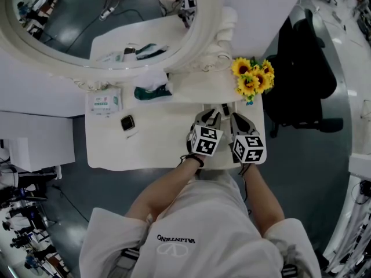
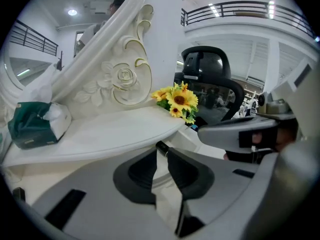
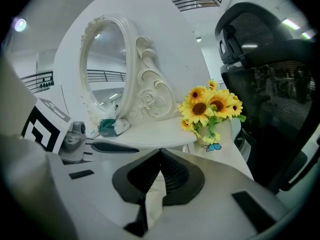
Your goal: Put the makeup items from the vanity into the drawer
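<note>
Two grippers side by side over the right front of the white vanity [image 1: 162, 149] in the head view, both aimed toward the oval mirror [image 1: 204, 36]. Close together, the left gripper [image 1: 211, 114] and the right gripper [image 1: 237, 119], marker cubes almost touching. Just ahead of the tips, between the pair, a small dark tube [image 1: 225, 109]. Further left on the top and well apart from both tools, a black square case [image 1: 127, 123] lying flat, with a white wipes pack [image 1: 104, 103] behind it. On the raised shelf [image 1: 191, 86] under the mirror, a green tissue pack [image 1: 152, 91]. At the shelf's right end, sunflowers [image 1: 253, 77]. Beyond the vanity's right edge, a black office chair [image 1: 307, 68].

Left gripper view: jaws drawn nearly together, only a thin wedge of gap behind the tips, the very tips nipped on the dark tube. Unclear whether resting on the top or lifted. Shelf edge just past it, tissue pack far left, sunflowers ahead, body of the right gripper close at the right.

Right gripper view: jaws together, pads meeting at the tips, empty. Sunflowers ahead and to the right, mirror and tissue pack to the left, a marker cube of the left gripper at the left edge.
</note>
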`<state>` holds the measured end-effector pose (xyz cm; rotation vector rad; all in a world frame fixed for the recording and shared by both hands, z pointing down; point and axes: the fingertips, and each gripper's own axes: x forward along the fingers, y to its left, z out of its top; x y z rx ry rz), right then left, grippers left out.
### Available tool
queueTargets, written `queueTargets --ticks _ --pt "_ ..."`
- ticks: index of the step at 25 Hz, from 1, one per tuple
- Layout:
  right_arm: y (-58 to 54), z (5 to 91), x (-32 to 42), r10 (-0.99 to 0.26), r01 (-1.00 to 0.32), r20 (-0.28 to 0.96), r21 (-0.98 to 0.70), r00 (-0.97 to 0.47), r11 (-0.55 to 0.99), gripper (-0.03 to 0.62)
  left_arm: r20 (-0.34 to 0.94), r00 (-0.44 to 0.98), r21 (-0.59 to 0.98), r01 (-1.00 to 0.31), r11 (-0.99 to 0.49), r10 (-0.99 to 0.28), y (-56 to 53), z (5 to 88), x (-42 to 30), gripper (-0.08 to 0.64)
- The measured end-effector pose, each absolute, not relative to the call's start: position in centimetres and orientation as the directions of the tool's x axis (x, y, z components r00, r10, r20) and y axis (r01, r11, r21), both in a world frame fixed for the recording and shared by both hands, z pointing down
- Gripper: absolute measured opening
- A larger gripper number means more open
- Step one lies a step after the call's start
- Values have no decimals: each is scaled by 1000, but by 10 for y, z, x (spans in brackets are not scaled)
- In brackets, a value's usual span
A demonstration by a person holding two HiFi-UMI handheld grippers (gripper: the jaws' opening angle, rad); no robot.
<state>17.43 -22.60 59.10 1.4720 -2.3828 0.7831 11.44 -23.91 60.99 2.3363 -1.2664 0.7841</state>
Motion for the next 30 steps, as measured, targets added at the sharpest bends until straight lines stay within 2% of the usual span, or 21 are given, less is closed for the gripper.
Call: queueTargets --ticks 4,12,20,30 --pt "-220 587 174 -760 -881 453 -315 -466 353 12 588 428 26 -858 -513 -687 -238 598 107 5" --pt "-203 575 167 -764 -876 435 -303 -477 375 12 499 459 46 -861 -506 -735 -225 568 83 3" --pt "-191 529 167 -794 -866 350 -260 -497 427 12 326 499 68 -859 -507 -803 -198 511 21 3" --pt "-174 463 176 -836 -863 224 -206 -500 461 12 124 342 17 -939 -342 -932 -169 426 -98 3"
